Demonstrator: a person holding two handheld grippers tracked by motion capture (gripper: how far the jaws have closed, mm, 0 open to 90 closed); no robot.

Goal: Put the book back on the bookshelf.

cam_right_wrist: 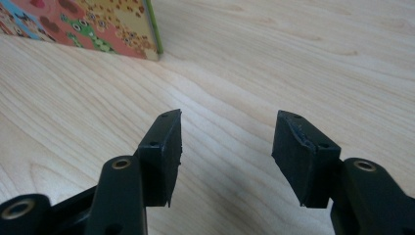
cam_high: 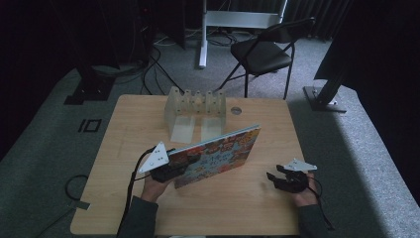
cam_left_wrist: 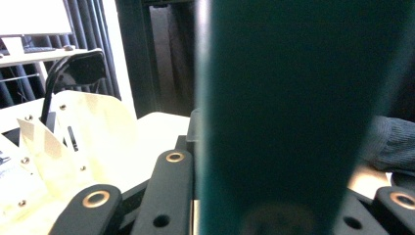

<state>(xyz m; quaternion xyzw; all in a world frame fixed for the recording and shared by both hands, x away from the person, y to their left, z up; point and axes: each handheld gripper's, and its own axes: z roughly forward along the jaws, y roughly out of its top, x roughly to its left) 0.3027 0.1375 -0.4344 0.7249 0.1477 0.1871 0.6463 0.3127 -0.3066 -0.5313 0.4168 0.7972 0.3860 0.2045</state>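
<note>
Your left gripper [cam_high: 171,170] has its jaws clamped on the lower left corner of the picture book [cam_high: 218,153]. The left gripper view confirms this: the book's dark teal back [cam_left_wrist: 288,112] stands upright between the black jaws and blocks most of what lies ahead. The high view supplies what that view cannot, namely the colourful cartoon cover and the book's posture: held on edge, tilted, its lower edge at or near the wooden table [cam_high: 237,208]; contact cannot be confirmed.

Your right gripper [cam_right_wrist: 226,147] has its jaws spread wide with nothing between them. Its own view shows bare table under the gap and, at upper left, one corner of the book with a green edge [cam_right_wrist: 151,29], apart from the pads [cam_right_wrist: 164,152]. In the high view this gripper [cam_high: 276,174] sits right of the book, clear of it, low over the table.

Behind the book stands a translucent slotted rack [cam_high: 195,106]; the left gripper view shows its pale panels [cam_left_wrist: 88,132] left of the book. Beyond the rack, a black folding chair [cam_high: 262,52] stands on the floor.
</note>
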